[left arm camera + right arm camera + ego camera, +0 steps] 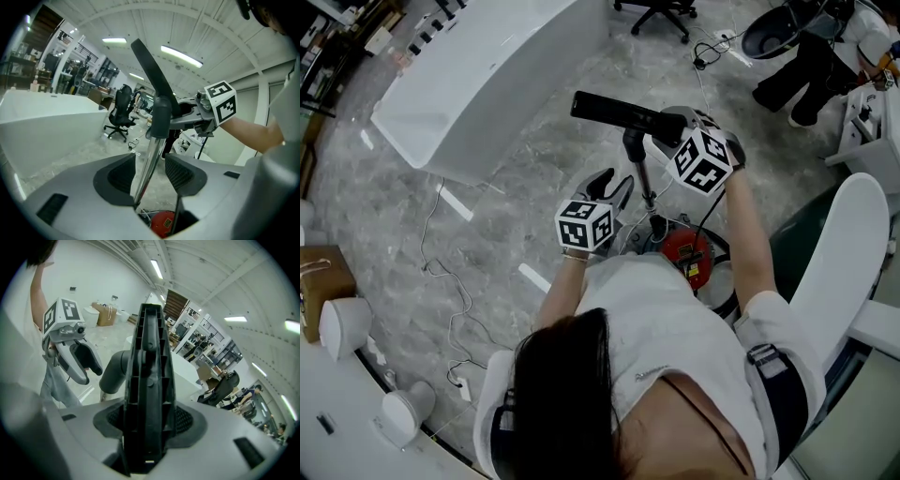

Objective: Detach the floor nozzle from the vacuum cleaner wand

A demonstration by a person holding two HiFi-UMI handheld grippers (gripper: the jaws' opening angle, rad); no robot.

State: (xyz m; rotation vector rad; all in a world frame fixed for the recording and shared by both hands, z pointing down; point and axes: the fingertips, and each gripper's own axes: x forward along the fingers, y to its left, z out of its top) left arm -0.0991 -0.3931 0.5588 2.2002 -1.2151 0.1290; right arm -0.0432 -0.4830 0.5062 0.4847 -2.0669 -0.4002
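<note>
1. The person stands over a marble-patterned floor with a gripper in each hand. The vacuum's wand rises between the two grippers.

2. The floor nozzle is at the wand's upper end, a long black bar lying at 10 o'clock from the right gripper's marker cube. A grey collar joins it to the shiny tube (the two parts look to be together).

3. The right gripper has its fingers clamped on the nozzle. In the right gripper view the ribbed black underside fills the gap between both pads.

4. The left gripper sits lower, at 7 o'clock from the right one. Its fingers stand wide apart, and the chrome wand passes between them, closer to the left pad, with clear space beside the right pad. It grips nothing.

5. From the left gripper view the nozzle slants up toward 11 o'clock, with the right gripper reaching in from 3 o'clock.

6. The red vacuum body sits on the floor at the wand's foot, at 4 o'clock from the left gripper.

7. A white desk stands at 10 o'clock in the head view.
</note>
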